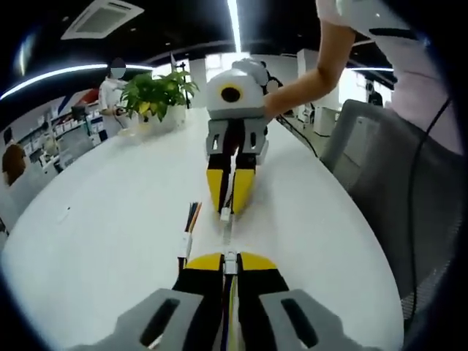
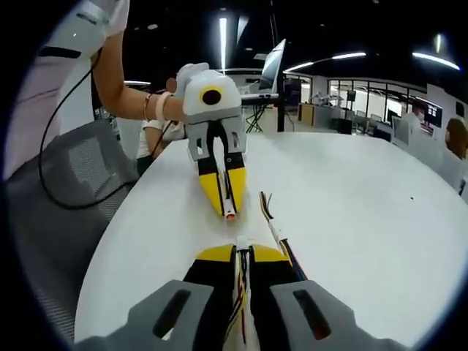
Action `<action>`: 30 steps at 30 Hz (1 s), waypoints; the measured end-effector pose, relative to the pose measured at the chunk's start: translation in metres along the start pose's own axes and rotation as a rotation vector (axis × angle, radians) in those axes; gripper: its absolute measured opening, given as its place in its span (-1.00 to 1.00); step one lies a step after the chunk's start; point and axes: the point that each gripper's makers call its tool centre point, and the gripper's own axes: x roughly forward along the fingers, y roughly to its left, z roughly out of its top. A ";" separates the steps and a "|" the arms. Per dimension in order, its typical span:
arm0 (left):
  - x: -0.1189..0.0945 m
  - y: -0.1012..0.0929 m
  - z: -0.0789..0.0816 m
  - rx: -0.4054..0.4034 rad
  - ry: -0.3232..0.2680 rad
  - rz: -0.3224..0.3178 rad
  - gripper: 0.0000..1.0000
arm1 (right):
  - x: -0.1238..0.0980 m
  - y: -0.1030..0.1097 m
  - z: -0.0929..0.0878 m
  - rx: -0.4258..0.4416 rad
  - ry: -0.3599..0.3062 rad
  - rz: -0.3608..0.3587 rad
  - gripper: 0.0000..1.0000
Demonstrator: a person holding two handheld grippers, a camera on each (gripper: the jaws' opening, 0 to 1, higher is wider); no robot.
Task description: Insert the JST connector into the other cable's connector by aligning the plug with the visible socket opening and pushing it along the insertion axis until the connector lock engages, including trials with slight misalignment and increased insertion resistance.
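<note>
Two grippers face each other tip to tip over a white table [image 1: 110, 219], each pinching one connector.

A grey chair [image 1: 380, 161] stands at the table's edge and a potted plant [image 1: 157, 95] sits at its far end. In the left gripper view, the left gripper [image 1: 230, 265] has its yellow-tipped jaws closed on a white socket [image 1: 230, 257] with its wires running back between them. Opposite, the right gripper [image 1: 228, 208] is clamped on the plug [image 1: 225, 214], held in a person's hand [image 1: 274, 99]. A narrow strip of table shows between the plug and the socket, so they are near and roughly in line, not joined. A spare cable [image 1: 189, 230] with coloured wires lies on the table just beside the left gripper's tip.
</note>
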 end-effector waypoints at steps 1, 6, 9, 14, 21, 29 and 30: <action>0.000 0.000 0.001 0.005 0.000 -0.003 -1.00 | 0.001 0.000 0.002 0.001 -0.002 0.001 -0.94; 0.002 0.002 0.010 -0.001 -0.021 -0.003 -1.00 | 0.003 0.002 0.007 -0.002 -0.008 0.010 -0.94; 0.003 0.001 0.011 0.002 -0.020 -0.006 -1.00 | 0.004 0.002 0.009 -0.004 -0.007 0.015 -0.94; 0.003 0.001 0.013 -0.012 -0.026 -0.007 -1.00 | 0.005 0.003 0.011 -0.016 -0.005 0.021 -0.94; 0.000 0.003 0.014 -0.016 -0.025 -0.003 -1.00 | 0.009 0.005 0.014 -0.028 -0.009 0.029 -0.94; 0.000 0.003 0.013 -0.019 -0.017 -0.008 -1.00 | 0.011 0.005 0.015 -0.039 -0.012 0.032 -0.94; 0.000 0.003 0.013 -0.019 -0.016 -0.008 -1.00 | 0.011 0.005 0.015 -0.041 -0.011 0.033 -0.94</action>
